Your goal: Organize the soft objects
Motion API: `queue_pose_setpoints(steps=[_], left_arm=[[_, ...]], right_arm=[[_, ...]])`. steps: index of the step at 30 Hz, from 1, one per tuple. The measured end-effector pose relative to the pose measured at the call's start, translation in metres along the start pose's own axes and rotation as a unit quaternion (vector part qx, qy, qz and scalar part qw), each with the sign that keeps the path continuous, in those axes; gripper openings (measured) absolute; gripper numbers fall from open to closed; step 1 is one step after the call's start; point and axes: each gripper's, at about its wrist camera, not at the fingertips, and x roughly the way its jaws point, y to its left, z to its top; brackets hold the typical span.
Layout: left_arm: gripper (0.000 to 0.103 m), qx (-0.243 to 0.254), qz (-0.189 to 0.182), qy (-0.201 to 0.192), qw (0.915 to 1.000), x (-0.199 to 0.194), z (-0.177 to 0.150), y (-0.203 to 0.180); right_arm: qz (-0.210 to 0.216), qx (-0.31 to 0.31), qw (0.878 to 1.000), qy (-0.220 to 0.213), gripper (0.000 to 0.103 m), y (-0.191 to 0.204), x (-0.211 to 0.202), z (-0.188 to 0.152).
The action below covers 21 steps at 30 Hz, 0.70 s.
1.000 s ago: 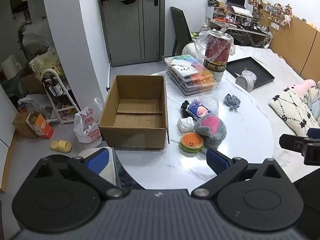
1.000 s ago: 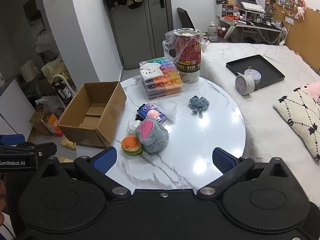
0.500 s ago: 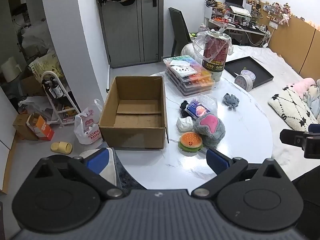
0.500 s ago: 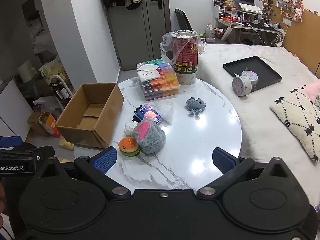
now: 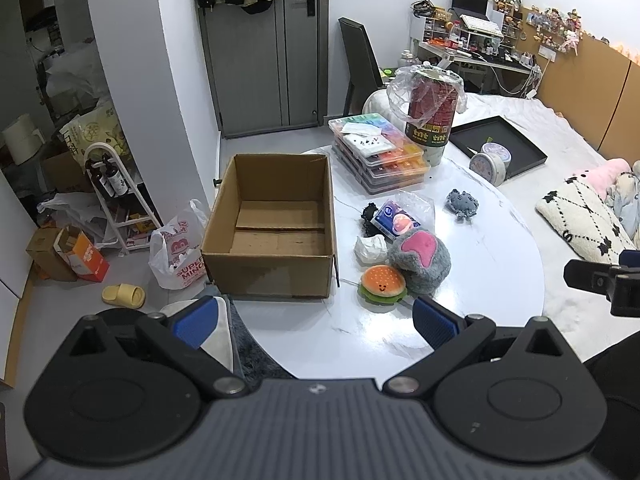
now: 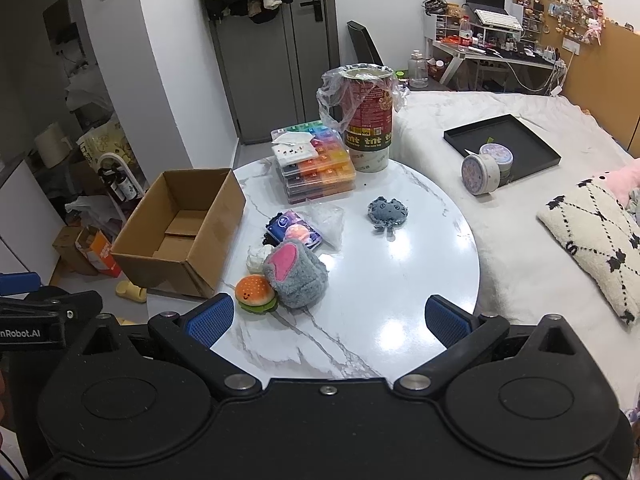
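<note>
Fingers of both the left gripper [image 5: 314,320] and right gripper [image 6: 326,316] gape wide and empty short of the burger plush [image 5: 383,283], which touches the grey plush [image 5: 420,258] right of the cardboard box [image 5: 276,224], so a careless pinch could nudge both away.

Both cameras sit high and back from the near rim of the round bench [image 5: 500,280], tilted down and looking across it toward the door. The left wrist view stands further left, straight behind the cardboard box [image 5: 276,224]; the right wrist view faces the bench middle [image 6: 400,280], the box [image 6: 180,228] to its left. Both share the bench top and the box.
</note>
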Motion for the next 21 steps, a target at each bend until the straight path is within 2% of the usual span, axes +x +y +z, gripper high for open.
queue_pose_setpoints(steps=[21], left_arm=[[0.103,0.003,-0.004,-0.003,1.0,0.0003,-0.0056,0.0045]], right_arm=[[-0.005,-0.004,1.0,-0.003,0.103,0.0043,0.0003,-0.0052]])
